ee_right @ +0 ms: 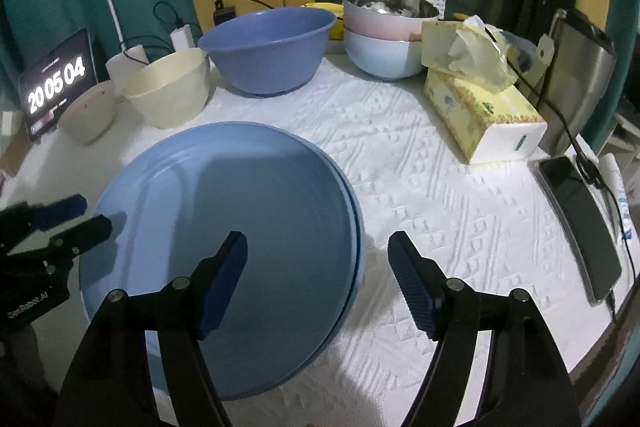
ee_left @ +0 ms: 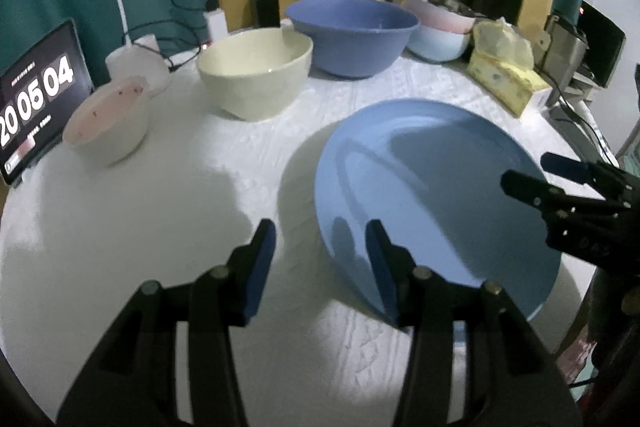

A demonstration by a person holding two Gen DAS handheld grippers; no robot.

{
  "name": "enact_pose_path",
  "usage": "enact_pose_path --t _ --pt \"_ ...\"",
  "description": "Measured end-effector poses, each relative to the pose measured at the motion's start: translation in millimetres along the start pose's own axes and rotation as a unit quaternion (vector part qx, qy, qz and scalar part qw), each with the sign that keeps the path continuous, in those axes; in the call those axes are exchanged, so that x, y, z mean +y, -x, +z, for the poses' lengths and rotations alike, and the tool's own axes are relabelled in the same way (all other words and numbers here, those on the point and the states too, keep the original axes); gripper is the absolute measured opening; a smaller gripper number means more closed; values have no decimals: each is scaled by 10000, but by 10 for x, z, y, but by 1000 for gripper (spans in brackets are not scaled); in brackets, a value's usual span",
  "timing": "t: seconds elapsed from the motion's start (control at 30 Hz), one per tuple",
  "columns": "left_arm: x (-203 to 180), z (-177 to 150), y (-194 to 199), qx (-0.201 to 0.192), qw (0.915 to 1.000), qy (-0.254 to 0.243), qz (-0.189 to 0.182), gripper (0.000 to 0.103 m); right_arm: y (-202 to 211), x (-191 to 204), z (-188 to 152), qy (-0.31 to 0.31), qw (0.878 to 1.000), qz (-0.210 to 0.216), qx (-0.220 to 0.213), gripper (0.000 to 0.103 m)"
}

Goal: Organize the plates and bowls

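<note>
Blue plates (ee_right: 256,211) between open tongs (ee_right: 318,277).

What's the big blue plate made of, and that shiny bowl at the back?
Blue plate: probably plastic or melamine, with a smooth, matte, evenly coloured surface and dull shadows. Shiny bowl: its inside looks like polished steel, mirroring bright patches; its pink outside looks painted or coated.

A table covered in a white textured cloth (ee_right: 420,187) holds a blue plate (ee_right: 224,251) nearest the cameras, with beyond it a pink bowl (ee_right: 86,115), cream bowl (ee_right: 170,93), large blue bowl (ee_right: 266,49), and, right of that, stacked bowls (ee_right: 382,39), tissue box (ee_right: 480,111) and phone (ee_right: 580,227).
</note>
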State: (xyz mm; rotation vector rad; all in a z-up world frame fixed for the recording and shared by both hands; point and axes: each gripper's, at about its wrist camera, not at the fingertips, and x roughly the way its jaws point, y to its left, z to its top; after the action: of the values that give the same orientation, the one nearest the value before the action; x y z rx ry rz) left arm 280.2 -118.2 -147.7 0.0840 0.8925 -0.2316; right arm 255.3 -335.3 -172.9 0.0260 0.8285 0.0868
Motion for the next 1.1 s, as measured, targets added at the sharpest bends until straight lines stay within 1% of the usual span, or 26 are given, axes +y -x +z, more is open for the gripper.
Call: enact_pose_path --t 0.27,0.4,0.43,0.67,0.83,0.93,1.0,1.1 --pt "-50 -5 -217 171 9997 118 -138 49 -68 -177 23 -317 9993 218 1 76" --pt "-67 7 -257 121 9996 164 -200 49 -160 -218 3 -394 9987 310 130 62" --pt "-66 10 -272 114 9995 193 -224 49 -186 -224 -1 -402 9985 317 167 60" --pt "-96 20 -296 -14 9996 165 -229 49 -279 -310 -18 -756 9938 801 179 59" --pt "-135 16 -296 -45 9994 141 -314 48 -271 -252 -68 -847 9897 1136 201 58" --pt "-145 16 -286 -54 9995 145 -284 47 -254 -235 -84 -917 9899 1068 145 56" --pt "-136 22 -279 -46 9996 151 -254 43 -249 -256 -84 -983 9895 1055 130 51" --pt "-129 10 -263 -26 9996 136 -248 42 -235 -258 -89 -1043 9893 1009 123 50"
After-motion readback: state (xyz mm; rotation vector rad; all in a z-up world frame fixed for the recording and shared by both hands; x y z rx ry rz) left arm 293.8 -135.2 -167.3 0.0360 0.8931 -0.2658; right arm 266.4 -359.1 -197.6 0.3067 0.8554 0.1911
